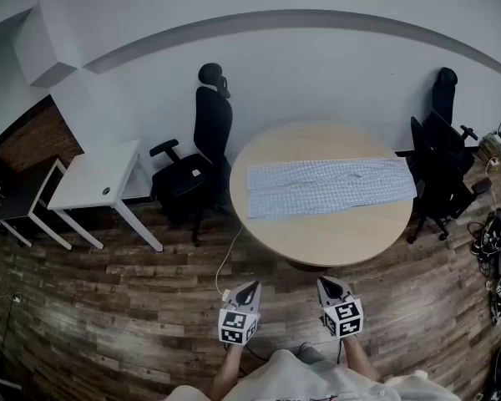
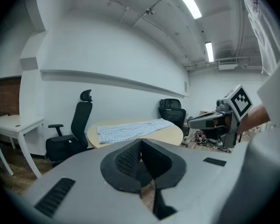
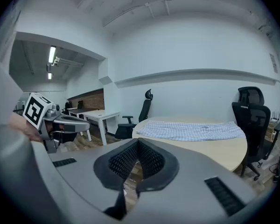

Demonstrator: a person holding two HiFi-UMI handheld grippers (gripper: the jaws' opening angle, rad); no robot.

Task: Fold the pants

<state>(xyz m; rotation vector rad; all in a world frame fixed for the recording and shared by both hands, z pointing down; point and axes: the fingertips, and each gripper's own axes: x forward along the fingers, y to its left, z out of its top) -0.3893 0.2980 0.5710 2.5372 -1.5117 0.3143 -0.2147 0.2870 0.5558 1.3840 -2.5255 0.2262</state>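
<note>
Nearest the camera, the person holds the left tool (image 1: pixel 250 286) and the right tool (image 1: pixel 325 281) side by side above the wooden floor (image 1: pixel 150 307). Each tool has its jaws pressed together with nothing between them, and both stand well short of the counter (image 1: pixel 317 253).

Beyond them, on the round counter, the checked pants (image 1: pixel 330 186) lie flat and unfolded. They stretch from near the left edge to the right edge, on the far half of the top. A black office chair (image 1: pixel 202 149) stands just beside the left edge and a second chair (image 1: pixel 438 165) beside the right. A white desk (image 1: pixel 96 174) sits farther left.

Folding has not begun, and the step in hand looks like the approach. Done well, it likely means stepping up to the near edge and opening both tools before they reach the cloth. Each tool would then pinch a corner of one short end, low enough to gather every layer. Lifting both corners evenly and carrying them across level should keep the checks square. Which end is the waist cannot be told from here.
</note>
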